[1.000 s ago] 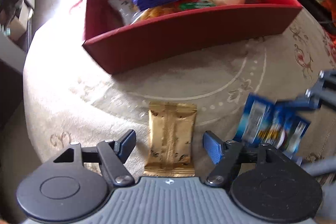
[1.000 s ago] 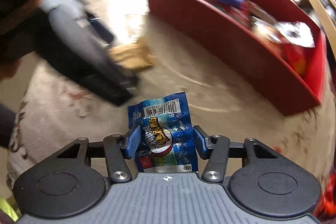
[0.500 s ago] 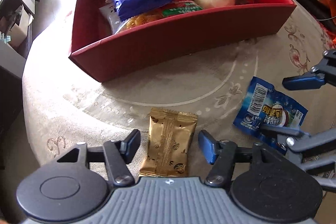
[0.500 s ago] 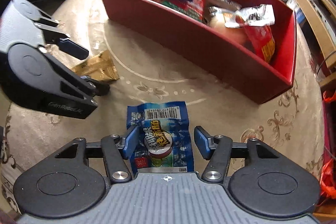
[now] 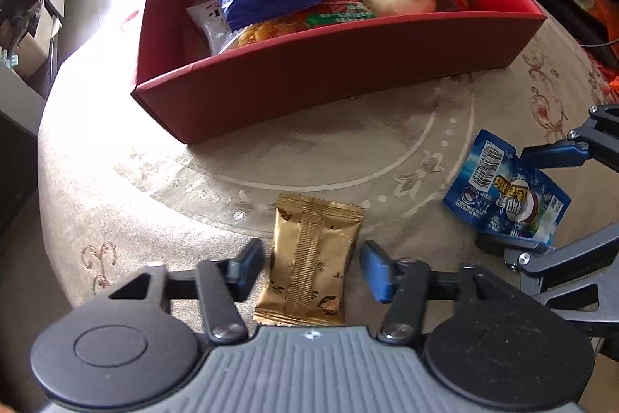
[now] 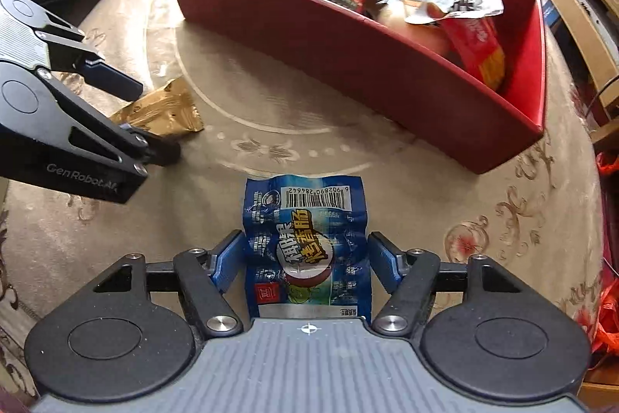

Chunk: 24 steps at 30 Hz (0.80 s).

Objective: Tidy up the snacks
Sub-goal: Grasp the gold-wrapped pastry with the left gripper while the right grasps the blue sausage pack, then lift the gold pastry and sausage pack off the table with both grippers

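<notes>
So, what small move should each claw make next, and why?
Probably close both. The left claw is open around the gold packet, and the right claw is open around the blue packet. Both packets lie flat on the table, outside the red box.

Glossy foil gold packet (image 5: 312, 258), matt red box (image 5: 329, 80)

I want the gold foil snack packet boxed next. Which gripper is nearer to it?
Left. The left gripper straddles the gold foil snack packet, fingers open either side. The right gripper sits farther right, around the blue snack pouch.
</notes>
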### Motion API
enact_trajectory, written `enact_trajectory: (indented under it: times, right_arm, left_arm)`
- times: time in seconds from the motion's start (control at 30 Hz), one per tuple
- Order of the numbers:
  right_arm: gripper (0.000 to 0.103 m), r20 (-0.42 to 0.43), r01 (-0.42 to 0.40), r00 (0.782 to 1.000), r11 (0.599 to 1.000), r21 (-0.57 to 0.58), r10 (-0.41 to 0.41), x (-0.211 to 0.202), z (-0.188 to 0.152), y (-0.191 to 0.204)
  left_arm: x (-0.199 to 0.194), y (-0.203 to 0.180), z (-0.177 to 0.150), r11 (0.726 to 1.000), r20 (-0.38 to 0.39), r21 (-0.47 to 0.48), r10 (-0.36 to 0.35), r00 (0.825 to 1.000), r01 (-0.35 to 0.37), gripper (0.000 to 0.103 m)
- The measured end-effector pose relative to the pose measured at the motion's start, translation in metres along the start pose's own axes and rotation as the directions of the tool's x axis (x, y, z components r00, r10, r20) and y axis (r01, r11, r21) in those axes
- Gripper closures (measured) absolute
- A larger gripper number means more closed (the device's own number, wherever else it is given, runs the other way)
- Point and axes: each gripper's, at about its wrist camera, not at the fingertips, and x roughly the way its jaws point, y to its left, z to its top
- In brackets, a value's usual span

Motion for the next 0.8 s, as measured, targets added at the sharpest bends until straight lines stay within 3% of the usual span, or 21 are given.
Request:
enact_trajectory:
  times: [0.3, 0.8]
  right_arm:
    - [0.029, 0.074, 0.007, 0.997, 0.999, 0.041, -0.010, -0.021, 0.005, -0.005]
    - [0.029, 0.141, 0.039, 0.989, 0.997, 0.073, -0.049, -0.036, 0.018, -0.010]
  left_arm:
    - [-0.003, 0.001, 0.003, 1.000, 0.022, -0.013, 0.022, 1.000, -0.021, 0.069]
    - [-0.023, 0.005, 0.008, 0.998, 0.080, -0.053, 0.030, 0.996, -0.026, 0.069]
